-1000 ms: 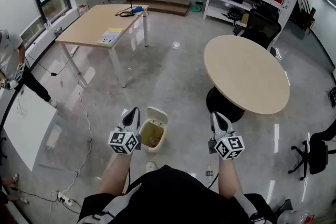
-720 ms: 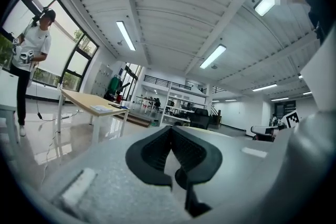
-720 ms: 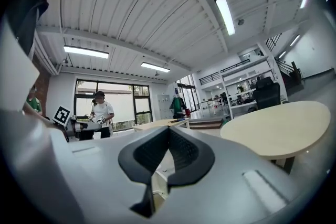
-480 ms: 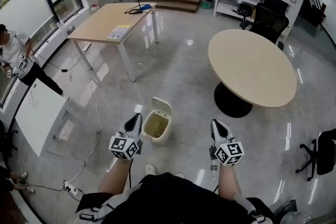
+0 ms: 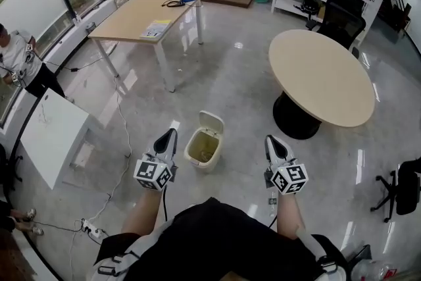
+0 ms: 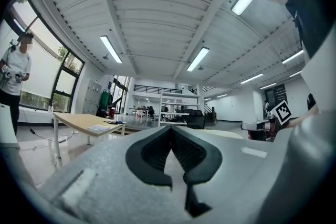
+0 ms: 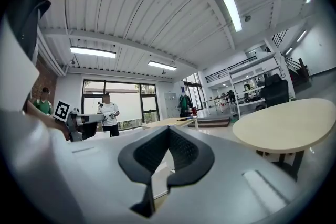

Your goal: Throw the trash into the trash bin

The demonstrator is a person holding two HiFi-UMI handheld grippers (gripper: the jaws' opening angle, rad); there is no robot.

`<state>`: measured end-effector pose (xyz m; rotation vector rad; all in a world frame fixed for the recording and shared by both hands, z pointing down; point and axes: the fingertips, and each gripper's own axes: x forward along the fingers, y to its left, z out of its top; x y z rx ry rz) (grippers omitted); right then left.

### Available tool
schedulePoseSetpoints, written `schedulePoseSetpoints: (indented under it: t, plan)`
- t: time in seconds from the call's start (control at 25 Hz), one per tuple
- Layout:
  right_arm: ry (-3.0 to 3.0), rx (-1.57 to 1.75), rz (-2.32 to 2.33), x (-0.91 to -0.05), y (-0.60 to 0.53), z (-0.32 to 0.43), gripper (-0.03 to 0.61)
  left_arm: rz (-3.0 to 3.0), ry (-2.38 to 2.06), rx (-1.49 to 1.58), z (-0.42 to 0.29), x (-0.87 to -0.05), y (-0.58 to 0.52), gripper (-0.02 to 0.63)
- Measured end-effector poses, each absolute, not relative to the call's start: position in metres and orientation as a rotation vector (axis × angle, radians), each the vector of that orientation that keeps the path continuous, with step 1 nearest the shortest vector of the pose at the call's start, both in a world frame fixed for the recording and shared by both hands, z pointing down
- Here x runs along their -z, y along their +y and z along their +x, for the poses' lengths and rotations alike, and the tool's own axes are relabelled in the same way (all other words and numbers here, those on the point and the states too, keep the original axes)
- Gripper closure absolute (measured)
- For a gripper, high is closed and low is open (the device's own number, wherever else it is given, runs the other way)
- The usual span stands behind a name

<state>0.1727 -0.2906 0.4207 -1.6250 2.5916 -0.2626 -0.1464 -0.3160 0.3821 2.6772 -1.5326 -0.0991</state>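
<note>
There is one trash bin (image 5: 196, 161) and two grippers, the left gripper (image 5: 170, 135) and the right gripper (image 5: 271, 140). Two wood-topped tables stand near the bin: one rectangular table (image 5: 141, 15) and one round table (image 5: 322, 79).

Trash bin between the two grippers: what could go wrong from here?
1. The left gripper and right gripper are shut and empty, so nothing may reach the trash bin.
2. Its raised lid could be knocked by a low reach.
3. The power strip on the floor at the left might catch a foot.
</note>
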Motion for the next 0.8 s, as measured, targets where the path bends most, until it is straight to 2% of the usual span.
schedulePoseSetpoints:
  t: [0.24,0.8]
  plan:
    - [2.616,0.238,-1.619,-0.419,-0.299,0.148,0.572,2.660,-1.560,0.096,-0.177,-0.389,-0.321,0.611]
    - [2.573,0.244,-1.703,-0.417,-0.311,0.152,0.573,2.594,-1.563,0.153,-0.201,-0.404,-0.344,0.611]
